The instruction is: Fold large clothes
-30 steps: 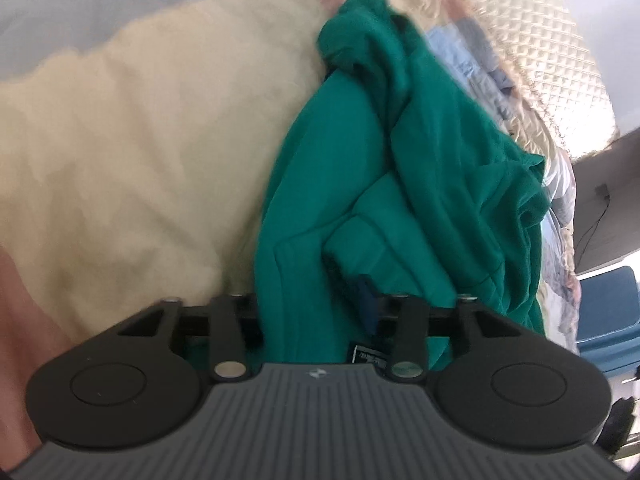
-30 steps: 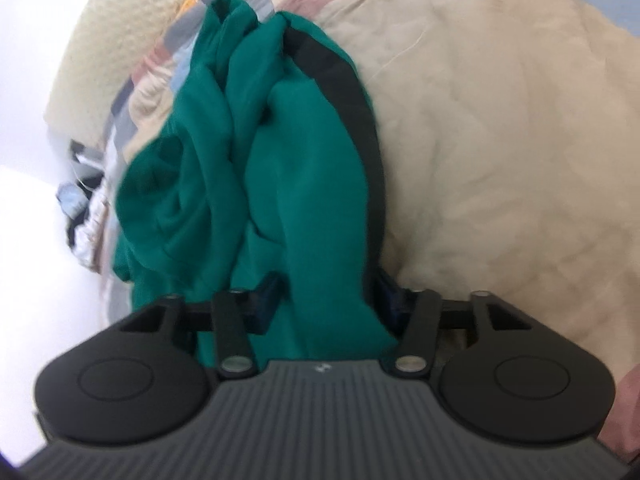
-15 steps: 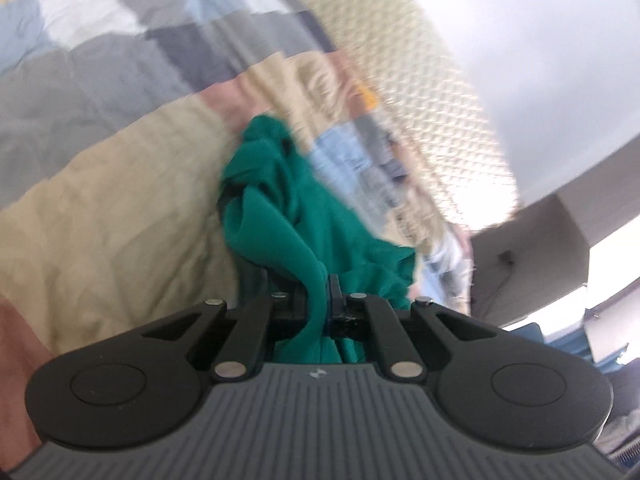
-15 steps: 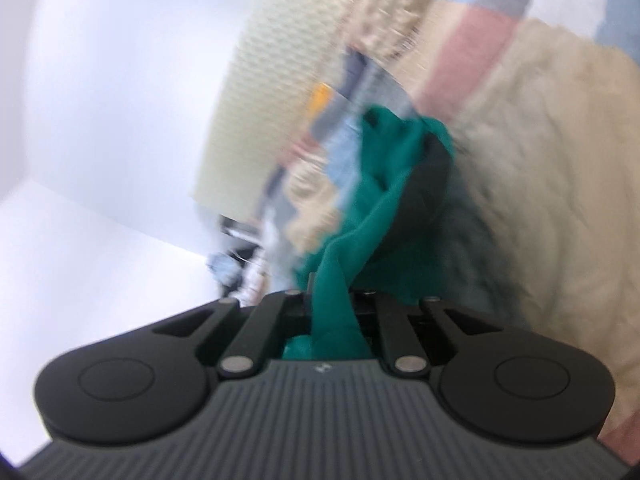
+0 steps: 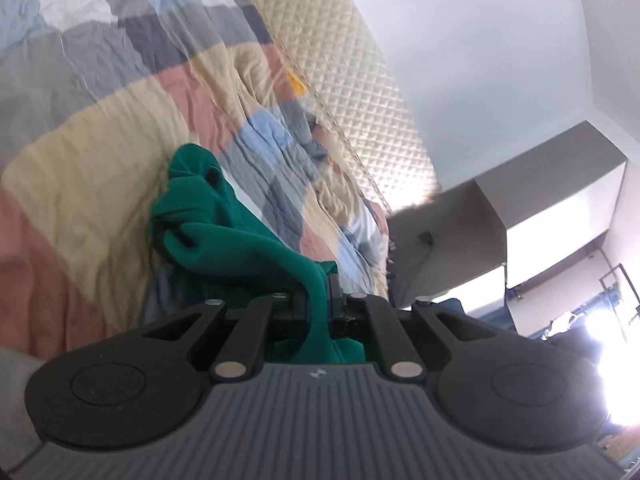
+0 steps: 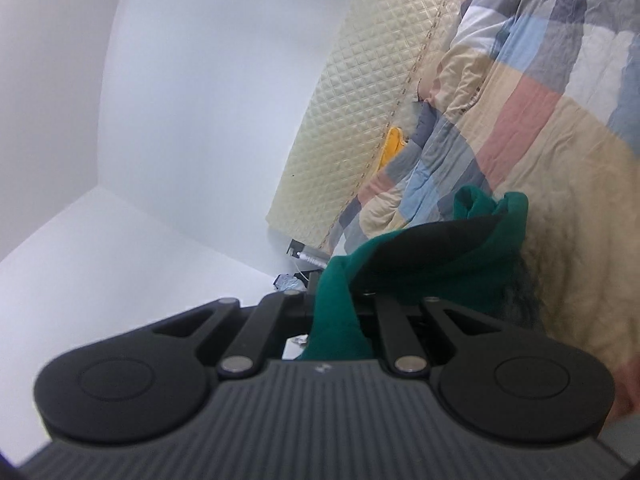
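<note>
Hanging bunched from both tongs, green garment (image 5: 224, 236) shows black lining.

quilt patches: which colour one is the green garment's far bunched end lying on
The cream patch of the quilt; the green garment bunches there, while pink, blue and grey patches lie around it.

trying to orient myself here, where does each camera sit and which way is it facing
Left wrist: on the left hand-held gripper, looking along its shut fingers at the green garment, the checked quilt and a grey cabinet.
Right wrist: on the right hand-held gripper, facing the white wall, the padded headboard and the quilt; it pinches the garment too.
Shared: garment, quilt, headboard.
</note>
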A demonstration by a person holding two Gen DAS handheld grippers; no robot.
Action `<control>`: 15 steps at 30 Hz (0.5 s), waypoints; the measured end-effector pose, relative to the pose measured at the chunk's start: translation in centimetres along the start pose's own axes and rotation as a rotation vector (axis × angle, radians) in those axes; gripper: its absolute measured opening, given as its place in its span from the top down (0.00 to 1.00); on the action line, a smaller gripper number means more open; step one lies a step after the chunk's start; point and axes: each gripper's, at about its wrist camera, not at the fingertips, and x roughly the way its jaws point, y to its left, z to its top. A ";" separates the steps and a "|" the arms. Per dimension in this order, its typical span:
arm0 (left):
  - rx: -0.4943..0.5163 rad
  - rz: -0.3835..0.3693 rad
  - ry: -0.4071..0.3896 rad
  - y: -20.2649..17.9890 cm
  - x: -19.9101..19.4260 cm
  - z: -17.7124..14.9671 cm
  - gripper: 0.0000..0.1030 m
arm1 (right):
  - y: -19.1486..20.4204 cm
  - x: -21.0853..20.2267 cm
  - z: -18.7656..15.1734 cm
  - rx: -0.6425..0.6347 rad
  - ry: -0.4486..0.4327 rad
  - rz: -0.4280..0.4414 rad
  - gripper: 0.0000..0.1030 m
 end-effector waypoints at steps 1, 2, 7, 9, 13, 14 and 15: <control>-0.006 -0.003 0.005 0.1 0.2 -0.1 0.92 | -0.3 0.4 0.1 -0.002 -0.004 -0.017 0.91; 0.000 0.003 0.004 0.3 0.7 0.2 0.92 | -0.5 1.0 0.5 -0.016 -0.006 -0.038 0.90; -0.058 -0.025 -0.068 1.6 5.0 4.4 0.93 | -2.2 6.4 2.8 0.044 -0.040 -0.118 0.89; -0.065 -0.043 -0.098 1.8 7.3 6.5 0.93 | -2.5 9.7 3.7 0.050 -0.038 -0.121 0.89; -0.060 0.012 -0.088 2.4 11.4 8.5 0.93 | -3.6 15.1 4.2 0.049 -0.026 -0.159 0.89; -0.035 0.027 -0.070 2.6 12.1 8.4 0.93 | -4.3 16.0 4.2 0.066 -0.025 -0.155 0.89; -0.026 0.049 -0.045 3.1 12.6 8.2 0.93 | -4.9 16.5 4.1 0.085 -0.024 -0.149 0.89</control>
